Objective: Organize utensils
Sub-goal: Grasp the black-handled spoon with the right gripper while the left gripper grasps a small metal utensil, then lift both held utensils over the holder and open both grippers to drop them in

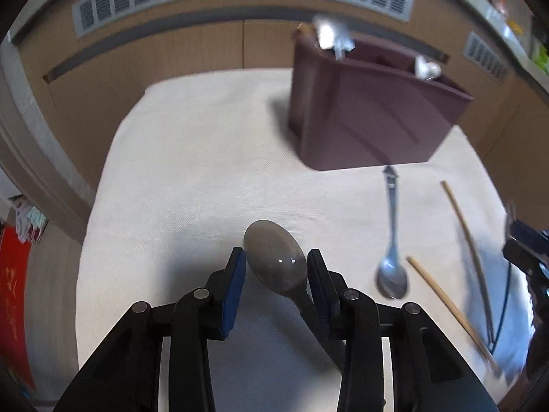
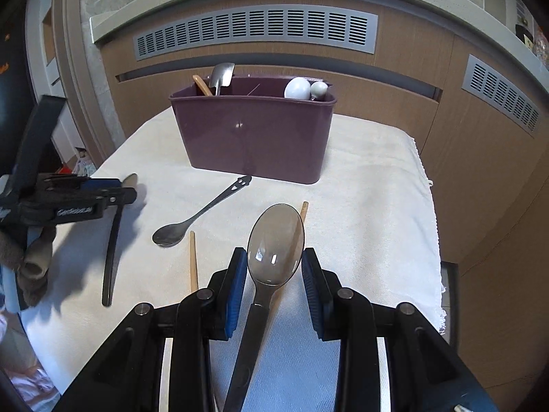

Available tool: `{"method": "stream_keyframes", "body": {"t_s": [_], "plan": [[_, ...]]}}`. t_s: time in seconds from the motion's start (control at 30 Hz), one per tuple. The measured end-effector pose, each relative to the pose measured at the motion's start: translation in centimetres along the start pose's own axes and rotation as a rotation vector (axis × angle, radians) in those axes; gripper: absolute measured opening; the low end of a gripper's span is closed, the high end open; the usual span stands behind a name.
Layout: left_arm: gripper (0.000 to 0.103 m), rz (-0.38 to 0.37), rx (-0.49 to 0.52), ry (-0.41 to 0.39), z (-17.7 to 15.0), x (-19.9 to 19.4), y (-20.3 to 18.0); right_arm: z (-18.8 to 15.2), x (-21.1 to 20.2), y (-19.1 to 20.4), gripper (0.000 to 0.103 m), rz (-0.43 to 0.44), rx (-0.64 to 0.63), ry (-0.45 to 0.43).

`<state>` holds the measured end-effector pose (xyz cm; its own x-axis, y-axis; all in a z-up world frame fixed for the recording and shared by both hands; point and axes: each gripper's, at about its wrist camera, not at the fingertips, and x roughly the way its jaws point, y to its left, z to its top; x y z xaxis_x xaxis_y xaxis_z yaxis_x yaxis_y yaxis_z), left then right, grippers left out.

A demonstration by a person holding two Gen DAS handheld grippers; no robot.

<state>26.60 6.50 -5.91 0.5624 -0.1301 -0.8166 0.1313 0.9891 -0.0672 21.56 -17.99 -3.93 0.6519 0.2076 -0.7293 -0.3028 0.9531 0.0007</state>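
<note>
The left gripper (image 1: 276,252) had its fingers clamped across the bowl of a grey spoon (image 1: 274,267), whose dark handle ran back under one finger, above the white cloth (image 1: 192,171) covering the surface. The right gripper (image 2: 274,252) bracketed the bowl of a second dark-handled spoon (image 2: 276,237), though whether its fingers pressed on it could not be told. A metal teaspoon (image 2: 171,233) and two wooden chopsticks (image 2: 194,261) lay on the cloth in front of the purple utensil caddy (image 2: 254,137), which already held several upright utensils (image 2: 221,75).
</note>
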Motion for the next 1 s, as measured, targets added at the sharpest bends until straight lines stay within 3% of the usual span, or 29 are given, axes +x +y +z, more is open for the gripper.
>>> {"method": "stream_keyframes", "body": {"t_s": [0.13, 0.23, 0.33, 0.4, 0.67, 1.0], "plan": [[0.038, -0.042, 0.005, -0.147, -1.2, -4.9, -1.3, 0.0, -1.2, -0.1, 0.031, 0.001, 0.002, -0.030], [0.037, -0.108, -0.007, -0.204, -1.5, -7.5, -1.6, 0.0, -2.3, 0.1, 0.031, 0.006, 0.001, -0.061], [0.031, -0.124, 0.004, -0.248, -1.5, -9.6, -2.4, 0.0, -3.4, 0.2, 0.031, 0.007, 0.001, -0.087], [0.023, -0.136, 0.006, -0.259, -1.2, -10.3, -3.0, 0.0, -4.1, 0.4, 0.031, 0.002, -0.006, -0.104], [0.019, -0.138, 0.024, -0.280, -1.9, -12.1, -4.1, 0.1, -6.3, 0.8, 0.031, -0.015, -0.031, -0.147], [0.010, -0.170, 0.027, -0.242, -2.5, -11.3, -5.7, 0.0, -7.4, 0.7, 0.031, -0.002, -0.009, -0.163]]}}
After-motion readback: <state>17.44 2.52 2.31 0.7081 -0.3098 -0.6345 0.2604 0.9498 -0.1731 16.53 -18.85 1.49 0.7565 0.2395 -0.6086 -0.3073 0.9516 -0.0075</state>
